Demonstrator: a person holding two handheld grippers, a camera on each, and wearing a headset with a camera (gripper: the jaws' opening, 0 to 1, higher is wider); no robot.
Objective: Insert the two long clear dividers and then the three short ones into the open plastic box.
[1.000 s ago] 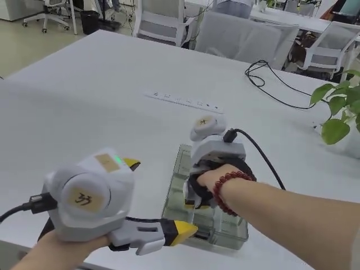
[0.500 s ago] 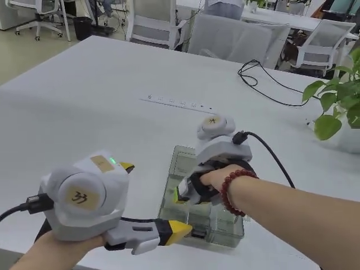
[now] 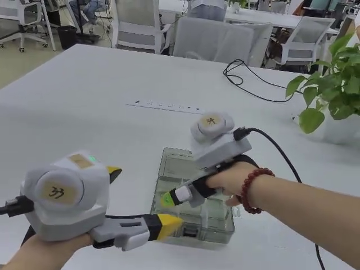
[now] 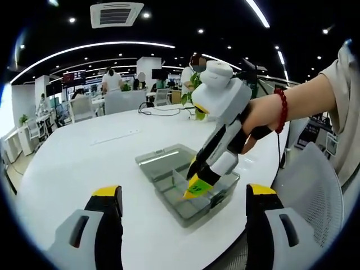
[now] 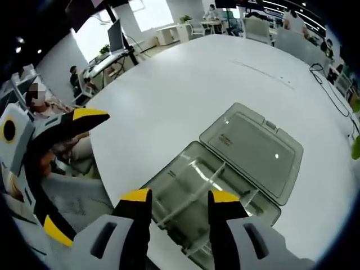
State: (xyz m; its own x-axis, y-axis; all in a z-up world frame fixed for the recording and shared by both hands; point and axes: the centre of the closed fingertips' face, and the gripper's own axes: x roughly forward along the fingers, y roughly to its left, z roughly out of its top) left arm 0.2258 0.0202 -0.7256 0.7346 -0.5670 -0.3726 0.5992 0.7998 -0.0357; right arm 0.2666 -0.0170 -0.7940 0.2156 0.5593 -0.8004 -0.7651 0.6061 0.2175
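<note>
Your right gripper (image 5: 180,196) has its yellow-tipped jaws part-way apart, gripping nothing I can make out. Through the gap you look down on clear dividers (image 5: 194,188) standing upright inside the open plastic box (image 5: 169,169) — one runs lengthwise and others cross it, though I cannot tell how many. The tips hang tilted down over the box; whether they touch the plastic I cannot tell. Your left gripper (image 4: 183,191) is spread wide and empty, hovering near the box's left side, with one tip close by its front corner. The lid (image 5: 253,147) lies flat, folded back on the far side. The box sits toward your edge of the white table (image 3: 84,95) — a power strip (image 3: 163,105) lies beyond it, and a potted plant (image 3: 326,84) stands at the far right.
</note>
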